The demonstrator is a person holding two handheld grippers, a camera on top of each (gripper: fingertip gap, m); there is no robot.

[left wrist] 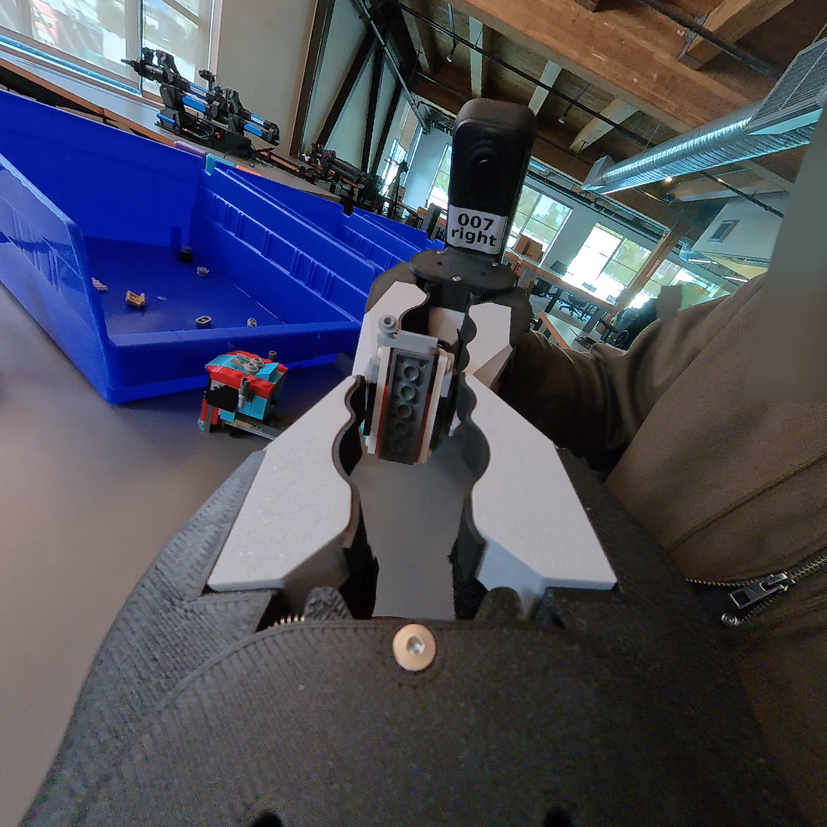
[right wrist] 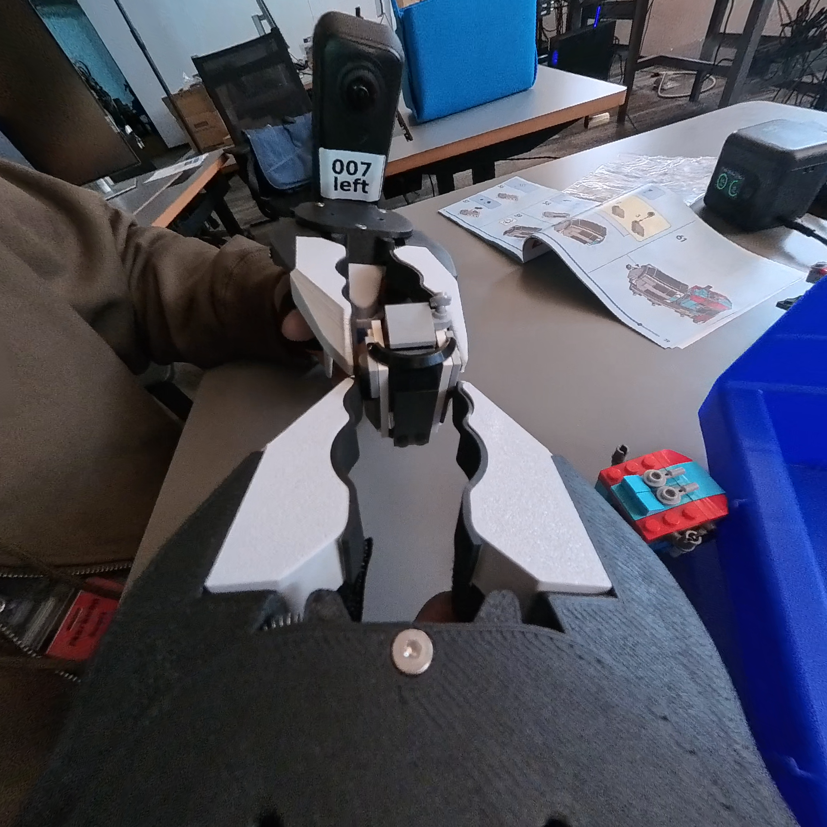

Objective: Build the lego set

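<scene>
A small brick assembly (left wrist: 407, 402) of white, grey, black and red bricks is held in the air between both grippers, which face each other. In the left wrist view I see its dark grey studded underside. My left gripper (left wrist: 409, 402) is shut on its near end, with the black pads against its sides. My right gripper (right wrist: 407, 402) is shut on the other end of the assembly (right wrist: 409, 394), which shows its black and white side in the right wrist view. The right gripper also shows opposite in the left wrist view (left wrist: 429, 331), and the left gripper in the right wrist view (right wrist: 402, 322).
A red and teal brick model (left wrist: 244, 391) stands on the grey table beside a blue bin (left wrist: 179, 358) with several small loose parts. It also shows in the right wrist view (right wrist: 662, 496). An open instruction booklet (right wrist: 626, 259) and a black device (right wrist: 774, 179) lie farther back. A person's sleeve (left wrist: 671, 380) is close. The grippers are tip to tip, or close to it. Left tips and right tips are each some 35 cm from the black device (right wrist: 774, 179).
</scene>
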